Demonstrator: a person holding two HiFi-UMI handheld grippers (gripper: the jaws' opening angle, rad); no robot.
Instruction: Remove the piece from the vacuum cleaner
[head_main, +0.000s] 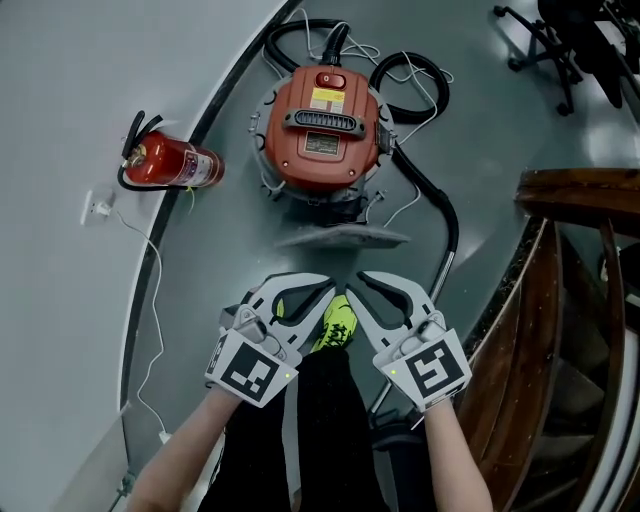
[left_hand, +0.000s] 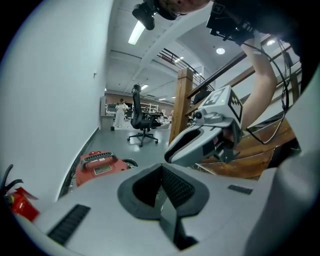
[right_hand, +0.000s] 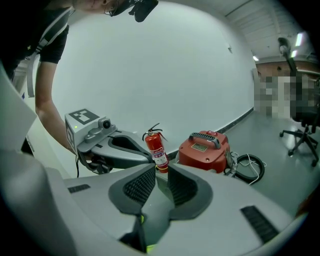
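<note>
We hold the left tool (head_main: 322, 288) closed and empty, the right tool (head_main: 368, 282) slightly open and empty, near the red vacuum cleaner (head_main: 325, 125).

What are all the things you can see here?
vacuum: one, orange-red, on the floor near the wall
hose: one, black, curling off the vacuum's right
extinguisher: one, red, by the wall, left of the vacuum
cord: one, white, running along the wall
chair: one, black, top right
stairs: one set, brown wood, right side
shoe: one, yellow-green, between the claws
left claw: one, grey, shut, empty
right claw: one, grey, slightly open, empty
</note>
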